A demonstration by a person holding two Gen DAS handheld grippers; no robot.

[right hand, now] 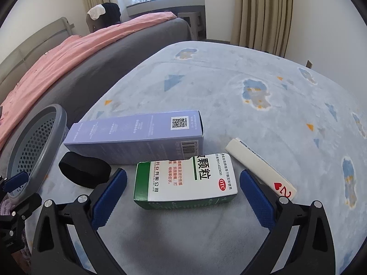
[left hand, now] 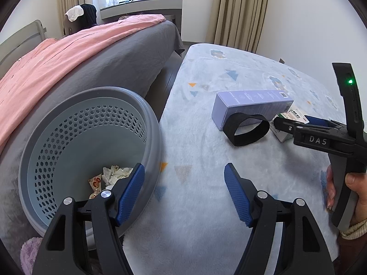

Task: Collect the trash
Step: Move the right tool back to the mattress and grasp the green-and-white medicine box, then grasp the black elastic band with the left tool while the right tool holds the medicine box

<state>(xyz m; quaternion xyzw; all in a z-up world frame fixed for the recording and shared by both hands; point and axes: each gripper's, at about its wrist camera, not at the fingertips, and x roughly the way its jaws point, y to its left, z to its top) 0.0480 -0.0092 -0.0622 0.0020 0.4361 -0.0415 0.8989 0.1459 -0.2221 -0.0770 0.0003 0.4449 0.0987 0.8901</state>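
Bin [left hand: 91,137] sits lower left in the left view, tipped, wrappers inside; left claw [left hand: 184,188] is wide and empty by its rim. Center of the right view, right claw [right hand: 183,190] is wide around the crumpled green medicine box [right hand: 185,181]. Risk: squeezing could crush it further, or nudge the card pack [right hand: 259,165] just beside it.
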